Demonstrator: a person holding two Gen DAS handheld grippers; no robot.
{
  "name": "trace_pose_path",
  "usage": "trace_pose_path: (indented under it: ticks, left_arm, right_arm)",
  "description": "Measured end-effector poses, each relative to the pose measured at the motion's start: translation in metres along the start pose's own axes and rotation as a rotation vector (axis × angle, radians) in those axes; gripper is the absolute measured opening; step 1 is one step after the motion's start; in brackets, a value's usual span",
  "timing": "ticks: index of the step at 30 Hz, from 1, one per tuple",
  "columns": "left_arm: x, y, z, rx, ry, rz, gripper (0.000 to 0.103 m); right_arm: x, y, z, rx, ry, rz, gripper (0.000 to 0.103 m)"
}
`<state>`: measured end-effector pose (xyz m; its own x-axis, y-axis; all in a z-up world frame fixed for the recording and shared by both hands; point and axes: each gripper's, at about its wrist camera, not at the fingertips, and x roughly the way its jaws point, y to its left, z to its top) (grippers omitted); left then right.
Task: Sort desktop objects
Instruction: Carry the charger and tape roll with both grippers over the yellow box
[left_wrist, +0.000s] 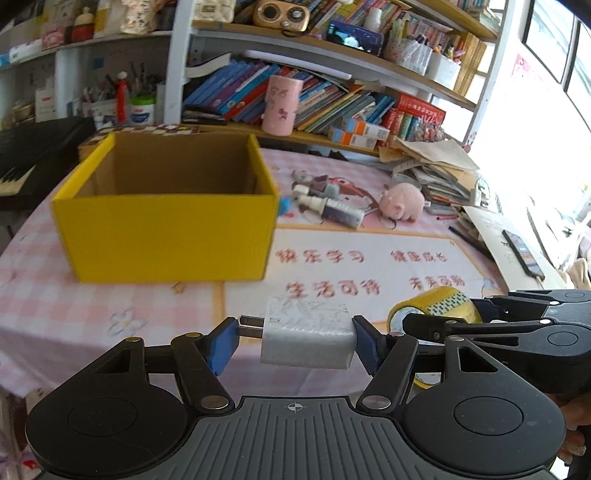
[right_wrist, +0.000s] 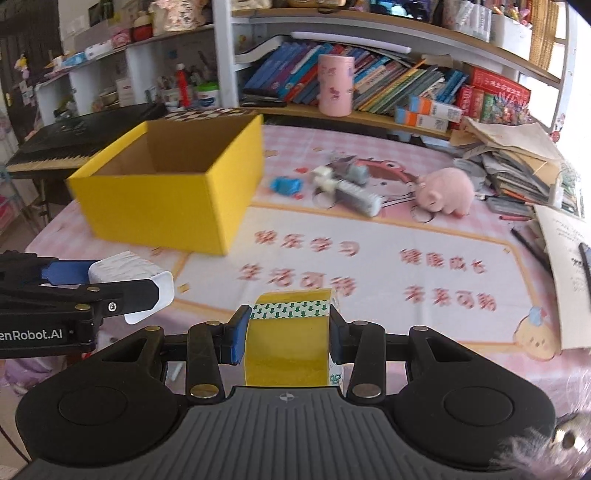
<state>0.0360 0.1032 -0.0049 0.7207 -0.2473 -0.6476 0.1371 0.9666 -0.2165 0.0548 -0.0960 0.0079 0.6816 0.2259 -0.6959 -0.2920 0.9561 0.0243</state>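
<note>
Left gripper (left_wrist: 295, 341) was clamped on a white charger (left_wrist: 308, 338), prongs against its left pad, body against the right pad. Right gripper (right_wrist: 286, 338) was clamped on a yellow tape roll (right_wrist: 291, 336), held by its flat sides. Both sat side by side above the pink desk (right_wrist: 424, 332), near edge. Yellow box (left_wrist: 166, 210) stood open ahead-left of the left gripper, well apart. Pink pig (right_wrist: 447, 190), a blue item (right_wrist: 284, 184) and small bottles (right_wrist: 347, 190) lay ahead-right of the right gripper, beyond the box's right side.
</note>
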Motion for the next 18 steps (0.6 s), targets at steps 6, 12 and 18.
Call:
trace_pose_path:
  ticks: [6,12,18]
  left_arm:
    - [-0.024,0.021,-0.019,-0.032,0.011,0.042,0.066]
    - [-0.042,0.036,-0.029,-0.063,0.002,0.083,0.066]
    - [-0.048,0.043,-0.035,-0.077,0.006,0.094,0.066]
  right_arm:
    - [-0.003,0.032,-0.010,-0.009,0.031,0.058,0.038]
    - [-0.003,0.062,-0.014,-0.059,0.048,0.119,0.038]
    - [-0.003,0.082,-0.016,-0.111,0.062,0.163,0.038]
